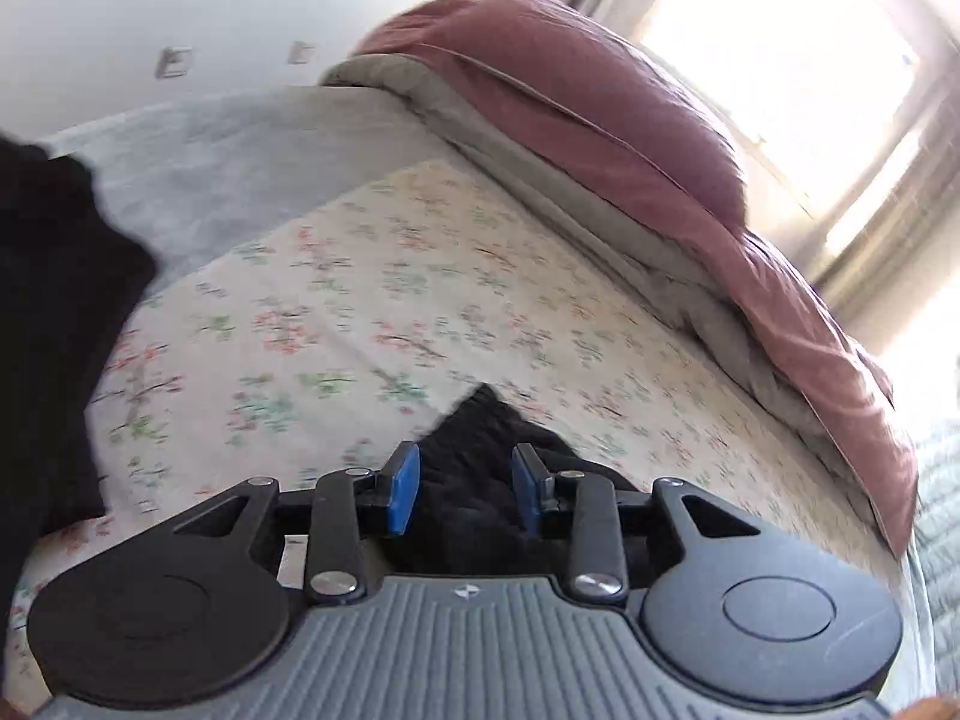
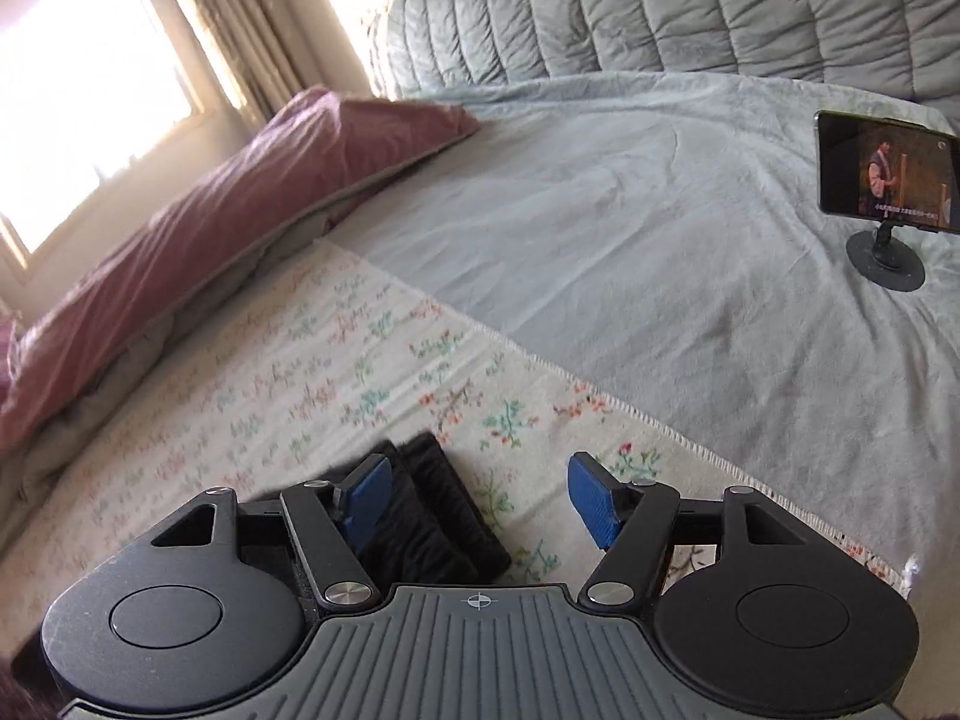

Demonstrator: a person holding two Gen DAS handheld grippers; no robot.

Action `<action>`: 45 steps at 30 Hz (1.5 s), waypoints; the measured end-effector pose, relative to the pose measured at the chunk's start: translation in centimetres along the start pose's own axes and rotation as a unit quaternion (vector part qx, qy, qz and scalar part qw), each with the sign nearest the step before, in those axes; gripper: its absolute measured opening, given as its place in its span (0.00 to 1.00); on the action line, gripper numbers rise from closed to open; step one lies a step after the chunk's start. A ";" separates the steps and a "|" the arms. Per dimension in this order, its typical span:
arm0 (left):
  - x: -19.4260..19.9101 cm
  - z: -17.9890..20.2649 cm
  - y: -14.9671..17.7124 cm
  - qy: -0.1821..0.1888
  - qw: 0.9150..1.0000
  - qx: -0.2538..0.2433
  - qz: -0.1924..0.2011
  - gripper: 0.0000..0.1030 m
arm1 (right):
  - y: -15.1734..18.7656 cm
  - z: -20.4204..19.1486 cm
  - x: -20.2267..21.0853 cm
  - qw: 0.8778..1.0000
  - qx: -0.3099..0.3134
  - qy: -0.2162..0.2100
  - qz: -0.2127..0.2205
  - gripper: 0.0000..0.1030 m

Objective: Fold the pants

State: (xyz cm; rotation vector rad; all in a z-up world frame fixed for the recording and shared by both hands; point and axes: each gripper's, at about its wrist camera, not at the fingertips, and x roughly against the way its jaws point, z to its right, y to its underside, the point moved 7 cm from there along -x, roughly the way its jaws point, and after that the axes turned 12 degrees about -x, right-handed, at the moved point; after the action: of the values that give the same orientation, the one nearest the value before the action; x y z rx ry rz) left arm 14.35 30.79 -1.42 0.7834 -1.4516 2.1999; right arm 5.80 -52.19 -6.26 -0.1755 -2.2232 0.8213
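Bedroom, mid-fold: my left gripper [image 1: 463,489] and right gripper [image 2: 480,498] both released, black pants [image 2: 420,516] lying folded on floral sheet [image 2: 372,372] near me. Next: lift clear w/o snagging, then square edges.

Sunlit curtained window [image 2: 90,90] beside a bed [image 2: 630,240], pink pillow [image 2: 240,192], floral sheet [image 1: 360,300].

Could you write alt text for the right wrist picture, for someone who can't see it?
An open hand-held gripper hovers over folded black pants on a floral sheet. A phone on a stand plays farther back on the bed.
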 end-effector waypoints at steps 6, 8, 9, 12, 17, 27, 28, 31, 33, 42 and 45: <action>-7.5 15.2 0.1 0.061 0.985 -0.151 -0.055 0.47 | 2.9 -9.3 -5.1 0.992 0.090 -0.032 -0.081 0.58; -10.6 19.0 1.5 0.061 0.977 -0.191 -0.080 0.47 | 5.3 -12.2 -6.9 0.984 0.119 -0.051 -0.119 0.58; -12.1 20.6 2.3 0.067 0.973 -0.202 -0.088 0.47 | 6.6 -13.2 -7.8 0.981 0.133 -0.054 -0.133 0.58; -15.8 23.2 5.4 0.091 0.969 -0.203 -0.111 0.48 | 11.1 -15.8 -9.6 0.961 0.215 -0.057 -0.164 0.58; -17.1 24.6 11.1 0.077 0.946 -0.286 -0.134 0.49 | 15.1 -20.3 -8.8 0.920 0.340 -0.123 -0.151 0.57; -16.1 23.3 10.3 0.146 0.951 -0.220 -0.162 0.56 | 24.7 -33.3 -9.4 0.836 0.389 -0.276 -0.272 0.62; -16.1 23.2 10.4 0.150 0.951 -0.216 -0.164 0.56 | 26.1 -34.9 -9.5 0.826 0.395 -0.282 -0.286 0.62; -16.0 23.3 10.2 0.160 0.949 -0.209 -0.172 0.56 | 31.1 -39.4 -10.3 0.785 0.369 -0.295 -0.400 0.62; -15.6 23.0 10.2 0.166 0.949 -0.202 -0.174 0.56 | 34.2 -40.9 -10.6 0.747 0.364 -0.297 -0.470 0.61; -15.9 22.3 10.0 0.189 0.944 -0.194 -0.187 0.56 | 39.8 -42.4 -13.6 0.735 0.345 -0.240 -0.532 0.36; -15.3 21.3 9.6 0.190 0.944 -0.192 -0.188 0.56 | 40.5 -42.0 -14.3 0.747 0.355 -0.214 -0.521 0.19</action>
State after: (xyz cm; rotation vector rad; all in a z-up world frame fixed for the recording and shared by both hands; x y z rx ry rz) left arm 25.47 7.14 -11.45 0.4256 -1.3403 1.6033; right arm 40.20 -4.28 -17.84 1.6100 -1.7386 0.9834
